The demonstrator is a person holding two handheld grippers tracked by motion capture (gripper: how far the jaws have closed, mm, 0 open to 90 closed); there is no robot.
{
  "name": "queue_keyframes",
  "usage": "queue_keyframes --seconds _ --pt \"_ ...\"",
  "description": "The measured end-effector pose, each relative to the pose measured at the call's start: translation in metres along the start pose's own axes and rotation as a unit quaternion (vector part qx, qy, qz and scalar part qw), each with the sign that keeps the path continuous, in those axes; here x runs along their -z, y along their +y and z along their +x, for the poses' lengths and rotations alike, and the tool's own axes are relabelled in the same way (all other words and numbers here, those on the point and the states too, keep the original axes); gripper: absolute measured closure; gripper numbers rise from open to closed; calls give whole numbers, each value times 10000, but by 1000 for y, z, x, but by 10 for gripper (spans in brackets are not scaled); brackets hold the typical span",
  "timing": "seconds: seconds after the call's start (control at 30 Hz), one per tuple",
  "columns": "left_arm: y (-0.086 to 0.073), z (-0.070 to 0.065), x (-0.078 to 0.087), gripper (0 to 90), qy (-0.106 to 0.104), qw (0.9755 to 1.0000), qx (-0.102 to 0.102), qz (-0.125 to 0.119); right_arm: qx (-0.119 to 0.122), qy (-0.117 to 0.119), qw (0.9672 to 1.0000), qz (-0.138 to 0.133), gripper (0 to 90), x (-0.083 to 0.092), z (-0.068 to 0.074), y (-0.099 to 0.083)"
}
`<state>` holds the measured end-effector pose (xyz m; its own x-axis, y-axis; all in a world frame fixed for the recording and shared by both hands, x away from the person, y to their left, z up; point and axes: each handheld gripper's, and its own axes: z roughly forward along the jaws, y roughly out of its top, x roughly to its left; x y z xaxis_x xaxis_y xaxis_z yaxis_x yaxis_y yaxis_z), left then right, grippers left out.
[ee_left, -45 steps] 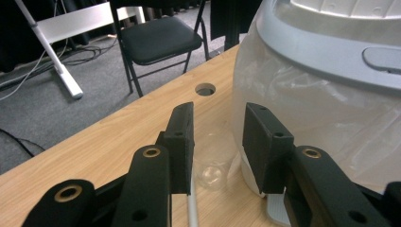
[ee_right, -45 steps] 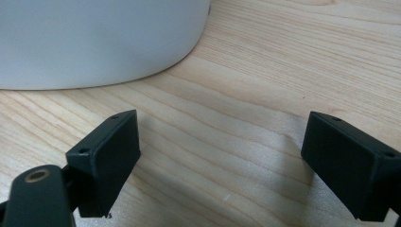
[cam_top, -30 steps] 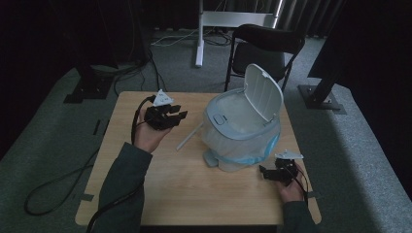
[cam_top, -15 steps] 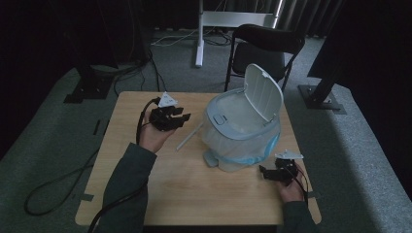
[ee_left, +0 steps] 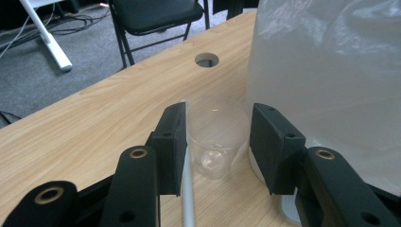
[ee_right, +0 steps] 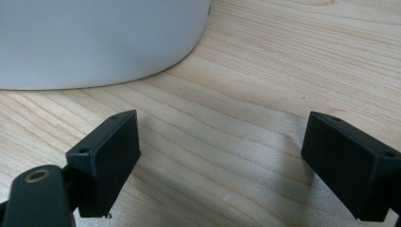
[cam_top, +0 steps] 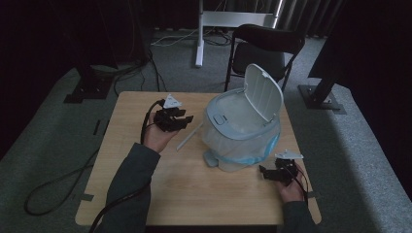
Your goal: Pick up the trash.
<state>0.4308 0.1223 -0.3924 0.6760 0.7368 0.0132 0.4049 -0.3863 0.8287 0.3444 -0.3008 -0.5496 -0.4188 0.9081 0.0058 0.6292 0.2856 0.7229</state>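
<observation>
Jaws of the left gripper (ee_left: 215,137) stood apart on either side of a clear plastic cup (ee_left: 218,132), their pads not pressing it, and they had just been opening wider. The cup stood upright on the tabletop (ee_left: 94,123), just beside the wall of the white bin (ee_left: 331,85), with a pale straw (ee_left: 188,189) lying along the wood at the foot of the left-hand pad. Compared with a second before, the left gripper (cam_top: 176,118) had come lower and a little nearer the bin (cam_top: 243,128) in the high view, while the right gripper (cam_top: 278,173) had kept its place near the tabletop's right front corner. The right gripper's jaws (ee_right: 222,161) were wide open with bare wood between them, and the curved white base of the bin (ee_right: 94,42) stood just beyond. In the high view the bin had its flip lid (cam_top: 262,94) raised and a plastic liner folded over its rim, a blue band low on its side. The tabletop (cam_top: 145,194) was light wood grain with a round cable hole (ee_left: 206,59) near its far edge. Around it lay grey carpet (cam_top: 48,145) with loose black cables, a black folding chair (cam_top: 265,46) behind the table, a white stand base (cam_top: 233,19), and dark surroundings.
</observation>
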Motion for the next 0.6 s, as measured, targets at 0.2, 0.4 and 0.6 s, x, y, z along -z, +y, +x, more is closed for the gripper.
queue_keyframes --seconds 0.2,0.4,0.6 --pt "-2 1 -7 553 -14 10000 57 21 1 -1 10000 0 113 0 0 0" --pt "-1 0 -16 542 -10 9999 43 95 1 0 10000 0 113 0 0 0" --pt "1 0 -27 534 -37 9999 25 162 0 0 10000 0 113 0 0 0"
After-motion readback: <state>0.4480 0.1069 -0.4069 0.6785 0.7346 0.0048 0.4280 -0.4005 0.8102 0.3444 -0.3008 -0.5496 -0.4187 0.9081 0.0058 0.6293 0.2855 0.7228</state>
